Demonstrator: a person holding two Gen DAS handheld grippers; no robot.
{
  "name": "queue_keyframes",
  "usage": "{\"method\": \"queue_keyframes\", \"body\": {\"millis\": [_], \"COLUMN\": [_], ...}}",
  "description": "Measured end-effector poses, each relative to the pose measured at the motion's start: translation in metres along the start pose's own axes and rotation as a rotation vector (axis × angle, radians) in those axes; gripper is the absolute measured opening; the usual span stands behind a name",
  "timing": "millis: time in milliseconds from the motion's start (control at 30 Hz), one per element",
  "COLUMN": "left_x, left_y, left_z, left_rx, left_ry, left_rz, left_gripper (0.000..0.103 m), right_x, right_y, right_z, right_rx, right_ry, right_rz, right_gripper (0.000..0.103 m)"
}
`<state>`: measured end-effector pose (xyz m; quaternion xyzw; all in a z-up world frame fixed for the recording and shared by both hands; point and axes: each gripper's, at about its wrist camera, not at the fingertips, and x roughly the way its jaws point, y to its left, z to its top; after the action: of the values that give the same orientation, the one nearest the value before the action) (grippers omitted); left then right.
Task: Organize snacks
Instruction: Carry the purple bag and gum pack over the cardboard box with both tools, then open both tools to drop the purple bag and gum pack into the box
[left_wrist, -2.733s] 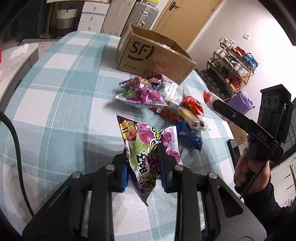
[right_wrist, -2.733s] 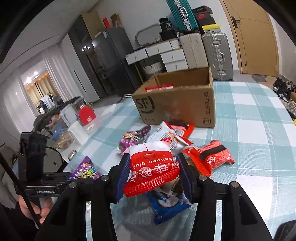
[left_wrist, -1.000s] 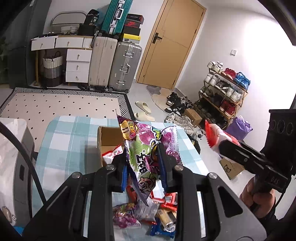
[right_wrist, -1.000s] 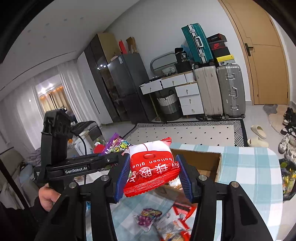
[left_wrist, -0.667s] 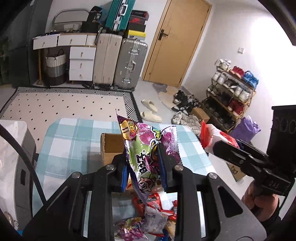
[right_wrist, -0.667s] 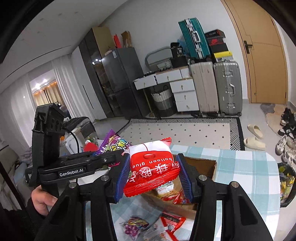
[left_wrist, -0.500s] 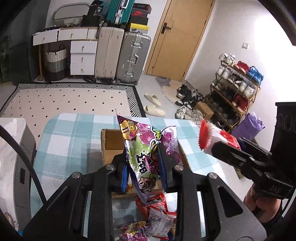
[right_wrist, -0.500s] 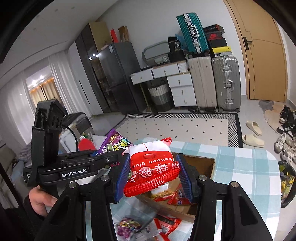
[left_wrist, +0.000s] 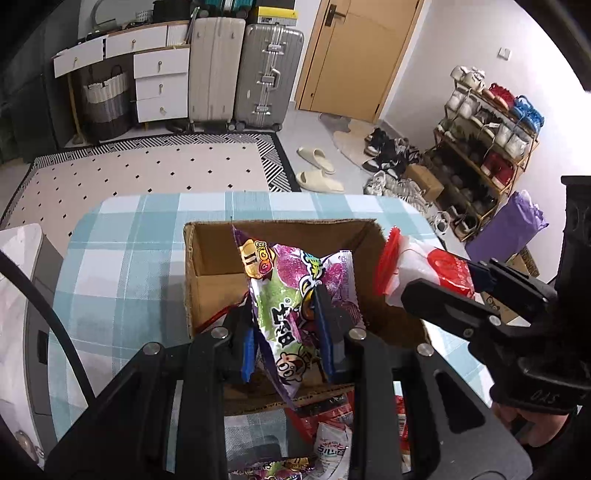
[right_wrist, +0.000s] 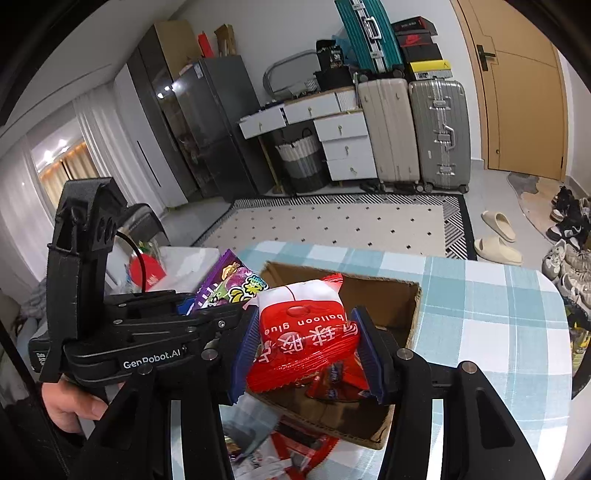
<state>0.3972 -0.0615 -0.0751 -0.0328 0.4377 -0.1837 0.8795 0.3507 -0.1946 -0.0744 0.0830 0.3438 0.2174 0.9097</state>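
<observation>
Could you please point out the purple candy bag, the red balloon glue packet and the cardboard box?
purple candy bag (left_wrist: 295, 295), left wrist view, middle of its printed front.
red balloon glue packet (right_wrist: 306, 332), right wrist view, its red label.
cardboard box (left_wrist: 218, 291), left wrist view, inner left wall.

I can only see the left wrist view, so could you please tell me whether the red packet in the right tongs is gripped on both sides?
Observer: Yes. In the right wrist view the right tongs have a blue pad pressed against each side of the red packet.
Operator: Thank you. Is there anything in the cardboard box already?
Observer: Yes. Small red wrappers lie inside the cardboard box, just below the held packet.
</observation>
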Motion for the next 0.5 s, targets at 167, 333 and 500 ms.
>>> {"method": "queue_keyframes", "body": {"millis": [167,333,500], "left_x": [0.016,0.027,0.025], "left_y": [-0.004,0.000,0.006], "left_z": [0.001,0.005,0.007], "left_rx": [0.012,-0.004,-0.025], "left_ry": [0.021,0.026,0.042], "left_rz": [0.006,0.022,0.046], "left_gripper": [0.024,0.024,0.025], "right_x": [0.015,0.028,0.036], "right_y": [-0.006,-0.009,-0.010], "right_z": [-0.002,-0.003,-0.008], "right_rx": [0.000,-0.012,-0.021], "right_ry": [0.021,0.044,0.069], "right_rz": [-0.015,-0.028,-0.047], "right_gripper": [0.051,0.051,0.054]}}
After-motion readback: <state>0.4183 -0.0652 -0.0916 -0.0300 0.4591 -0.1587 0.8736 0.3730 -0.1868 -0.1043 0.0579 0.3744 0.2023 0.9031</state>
